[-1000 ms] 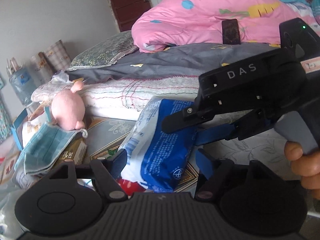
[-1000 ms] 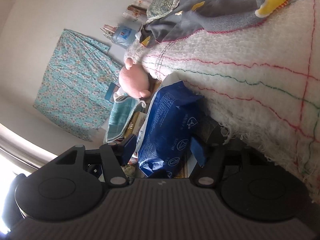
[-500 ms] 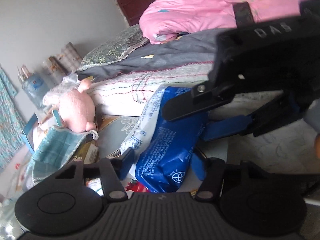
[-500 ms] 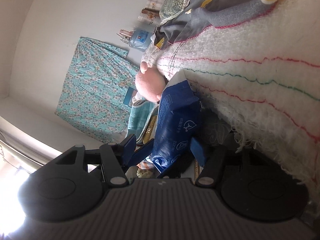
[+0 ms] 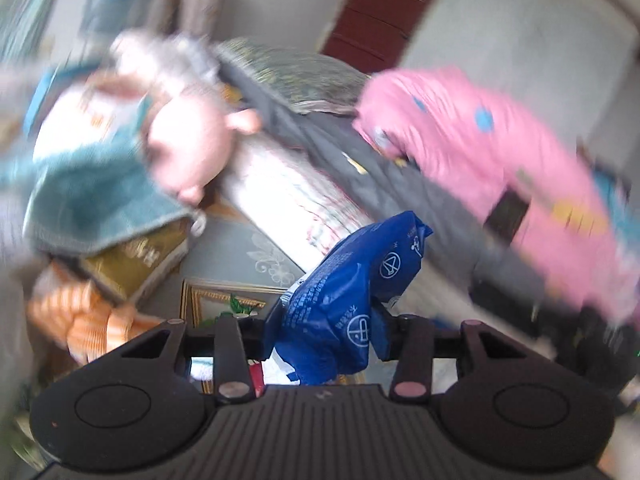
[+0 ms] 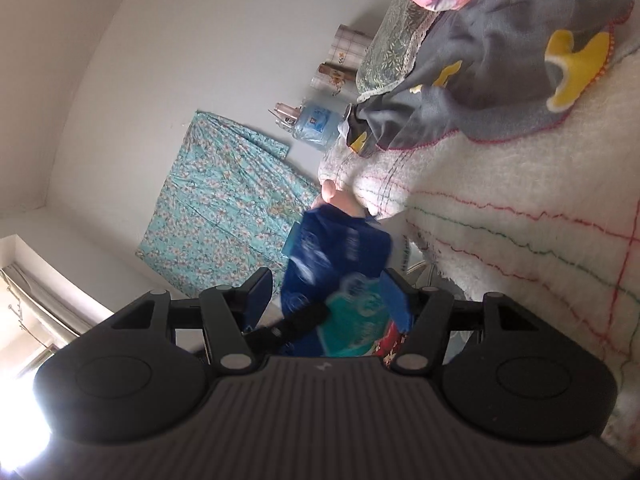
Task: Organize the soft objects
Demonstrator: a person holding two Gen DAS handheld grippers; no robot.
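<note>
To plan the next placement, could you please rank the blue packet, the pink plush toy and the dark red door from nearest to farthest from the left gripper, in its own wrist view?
1. blue packet, between the jaws.
2. pink plush toy, upper left.
3. dark red door, top, beyond the bed.
</note>
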